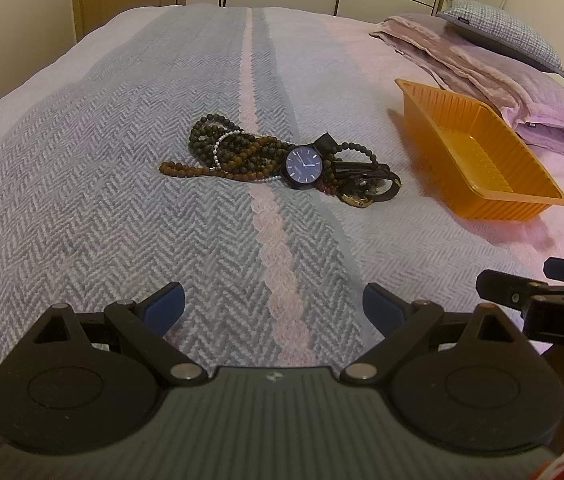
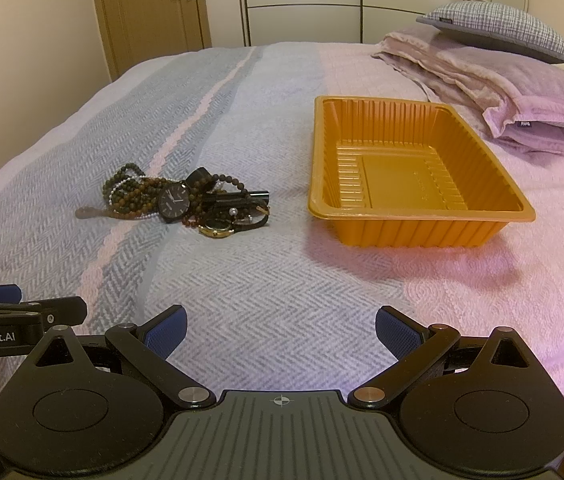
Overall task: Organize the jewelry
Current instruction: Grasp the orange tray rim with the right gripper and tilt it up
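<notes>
Jewelry pile: a tangled heap [image 1: 277, 156] of dark green and brown bead strands, a thin white bead chain, a round black dark-faced wristwatch [image 1: 305, 166] and a small gold-cased watch [image 1: 356, 199], lying on the bed at mid-distance, left of centre in the right wrist view.
Bed cover: grey-and-white herringbone woven blanket [image 1: 121, 184] with a pale pink stripe running near to far; the heap sits across that stripe.
Left hand-held gripper: black with blue pads [image 1: 273, 308], released, jaws spread wide and empty, hovering near the bed's front edge, well apart from the heap.
Right hand-held gripper: same build [image 2: 282, 330], likewise spread and carrying nothing, just beside the left one, aimed between heap and tray.
Tray: empty orange ribbed plastic rectangular tray [image 2: 324, 152], to the right of the heap and apart from it, on the pink part of the bed.
Far right: folded lilac blanket [image 2: 522, 92] with a grey checked pillow [image 2: 494, 28] on top, behind the tray.
Step in hand: seemingly the very start; nothing is in the tray yet.
Next move: probably reach forward to the heap and pinch one piece. The black watch lies on top and looks easiest; bead strands are entwined, so lifting one may drag others along.
</notes>
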Demonstrator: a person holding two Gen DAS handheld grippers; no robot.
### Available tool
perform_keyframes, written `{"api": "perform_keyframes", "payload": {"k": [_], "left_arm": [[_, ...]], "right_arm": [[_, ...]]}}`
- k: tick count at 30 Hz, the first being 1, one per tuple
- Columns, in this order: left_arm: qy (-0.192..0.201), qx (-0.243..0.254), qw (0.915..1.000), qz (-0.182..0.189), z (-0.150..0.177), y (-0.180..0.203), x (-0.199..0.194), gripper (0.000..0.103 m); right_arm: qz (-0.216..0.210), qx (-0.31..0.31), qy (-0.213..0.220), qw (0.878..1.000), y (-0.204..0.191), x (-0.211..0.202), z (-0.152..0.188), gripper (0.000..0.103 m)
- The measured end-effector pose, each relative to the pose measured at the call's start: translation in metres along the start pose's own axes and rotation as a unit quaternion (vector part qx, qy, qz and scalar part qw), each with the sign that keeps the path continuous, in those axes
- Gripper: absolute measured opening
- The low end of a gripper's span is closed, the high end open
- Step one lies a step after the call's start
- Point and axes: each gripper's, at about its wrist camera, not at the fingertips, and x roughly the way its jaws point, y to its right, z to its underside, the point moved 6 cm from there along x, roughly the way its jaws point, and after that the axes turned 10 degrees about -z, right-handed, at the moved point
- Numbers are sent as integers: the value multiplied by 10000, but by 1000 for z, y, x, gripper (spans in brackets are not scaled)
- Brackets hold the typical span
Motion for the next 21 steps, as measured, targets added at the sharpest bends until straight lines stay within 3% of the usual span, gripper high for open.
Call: {"api": "perform_keyframes", "payload": {"k": [12,16,21], "left_arm": [[18,-7,10000,85,-7,2,6,95],[47,-159,9996,212,-17,-1,11,95],[159,-492,9977,446,-35,-7,16,95]], "right_arm": [[51,100,58,9999,7,1,-6,100],[102,309,523,9981,22,-14,-22,100],[542,521,1171,9903,68,-36,-53,100]]}}
